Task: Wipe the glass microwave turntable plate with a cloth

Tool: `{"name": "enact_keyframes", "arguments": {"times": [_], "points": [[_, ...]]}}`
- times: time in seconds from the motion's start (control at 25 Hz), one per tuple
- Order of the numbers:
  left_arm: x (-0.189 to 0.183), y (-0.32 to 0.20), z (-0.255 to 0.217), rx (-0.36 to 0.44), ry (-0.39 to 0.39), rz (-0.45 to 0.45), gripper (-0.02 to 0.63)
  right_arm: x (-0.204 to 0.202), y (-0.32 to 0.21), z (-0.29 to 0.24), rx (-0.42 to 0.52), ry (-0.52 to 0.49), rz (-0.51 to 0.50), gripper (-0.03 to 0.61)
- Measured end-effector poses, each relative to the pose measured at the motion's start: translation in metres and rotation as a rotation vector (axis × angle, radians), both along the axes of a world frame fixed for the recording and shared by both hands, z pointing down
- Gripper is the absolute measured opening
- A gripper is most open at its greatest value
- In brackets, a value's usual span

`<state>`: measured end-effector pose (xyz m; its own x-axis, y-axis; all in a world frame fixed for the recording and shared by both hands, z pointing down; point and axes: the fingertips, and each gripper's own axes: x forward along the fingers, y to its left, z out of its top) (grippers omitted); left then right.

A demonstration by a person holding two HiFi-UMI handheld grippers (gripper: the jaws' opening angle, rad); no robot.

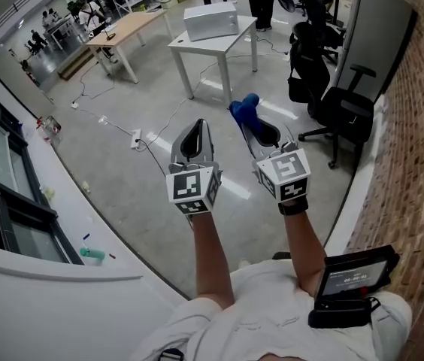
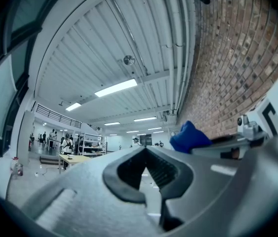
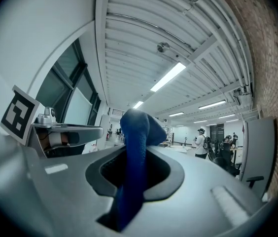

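Head view: left gripper (image 1: 195, 128) and right gripper (image 1: 255, 125) hover well short of the white table (image 1: 223, 45); no glass plate in sight.
Left gripper view: jaws together, empty.
Right gripper view: jaws clamped on blue cloth (image 3: 137, 132); the narrow pinch may let it slip.

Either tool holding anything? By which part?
Right tool is shut on the blue cloth, gripping it just below a bunched end that pokes out past the tips. Left tool is shut and empty.

Open floor (image 1: 114, 171) ahead, brick wall (image 1: 422, 164) close right, office chair (image 1: 343, 107) beyond
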<state>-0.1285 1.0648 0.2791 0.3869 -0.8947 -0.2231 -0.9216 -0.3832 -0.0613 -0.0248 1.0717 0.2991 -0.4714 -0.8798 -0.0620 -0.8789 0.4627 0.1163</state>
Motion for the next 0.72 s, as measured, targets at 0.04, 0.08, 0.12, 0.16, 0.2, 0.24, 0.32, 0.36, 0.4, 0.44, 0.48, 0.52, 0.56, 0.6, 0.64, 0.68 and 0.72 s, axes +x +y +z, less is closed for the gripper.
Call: {"name": "enact_keyframes", "arguments": {"times": [0.04,0.08,0.12,0.16,0.2,0.24,0.32,0.36,0.4,0.44,0.48,0.52,0.56,0.6,0.64,0.68,0.72], "points": [[-0.005,0.000,-0.001,0.008,0.001,-0.010,0.003,-0.007,0.001,0.001,-0.006,0.006,0.001,0.064],[-0.011,0.001,-0.001,0.014,0.003,-0.026,0.003,-0.014,0.002,0.002,-0.015,0.016,0.001,0.063],[-0.016,0.001,-0.001,0.015,0.009,-0.036,0.003,-0.020,0.002,0.004,-0.025,0.030,0.004,0.063],[-0.019,0.001,-0.001,0.014,0.021,-0.035,0.003,-0.024,0.001,0.007,-0.034,0.047,0.010,0.063],[-0.020,0.000,-0.001,0.014,0.033,-0.024,0.003,-0.026,-0.002,0.010,-0.041,0.064,0.018,0.064],[-0.019,-0.003,-0.001,0.015,0.042,-0.011,0.003,-0.026,-0.006,0.012,-0.047,0.077,0.026,0.063],[-0.018,-0.010,0.005,0.008,0.053,-0.004,0.003,-0.025,-0.016,0.016,-0.055,0.084,0.042,0.063],[-0.020,-0.016,0.009,0.000,0.056,-0.010,0.003,-0.024,-0.022,0.018,-0.060,0.081,0.046,0.063],[-0.022,-0.023,0.014,-0.009,0.053,-0.020,0.003,-0.024,-0.030,0.021,-0.065,0.078,0.048,0.063],[-0.025,-0.032,0.020,-0.021,0.041,-0.036,0.003,-0.025,-0.038,0.025,-0.073,0.076,0.048,0.063],[-0.027,-0.042,0.026,-0.035,0.023,-0.056,0.003,-0.026,-0.046,0.027,-0.082,0.075,0.047,0.063],[-0.030,-0.052,0.031,-0.051,0.007,-0.074,0.003,-0.028,-0.055,0.030,-0.091,0.075,0.045,0.063],[-0.033,-0.063,0.035,-0.066,0.000,-0.084,0.003,-0.030,-0.064,0.033,-0.100,0.076,0.041,0.063],[-0.033,-0.074,0.039,-0.079,0.003,-0.085,0.003,-0.031,-0.074,0.035,-0.107,0.076,0.037,0.063],[-0.033,-0.084,0.040,-0.091,0.010,-0.079,0.003,-0.031,-0.085,0.036,-0.112,0.074,0.033,0.063],[-0.031,-0.095,0.040,-0.098,0.012,-0.074,0.003,-0.030,-0.097,0.036,-0.115,0.069,0.031,0.063],[-0.028,-0.106,0.038,-0.100,0.007,-0.075,0.003,-0.028,-0.110,0.034,-0.117,0.060,0.033,0.063]]}}
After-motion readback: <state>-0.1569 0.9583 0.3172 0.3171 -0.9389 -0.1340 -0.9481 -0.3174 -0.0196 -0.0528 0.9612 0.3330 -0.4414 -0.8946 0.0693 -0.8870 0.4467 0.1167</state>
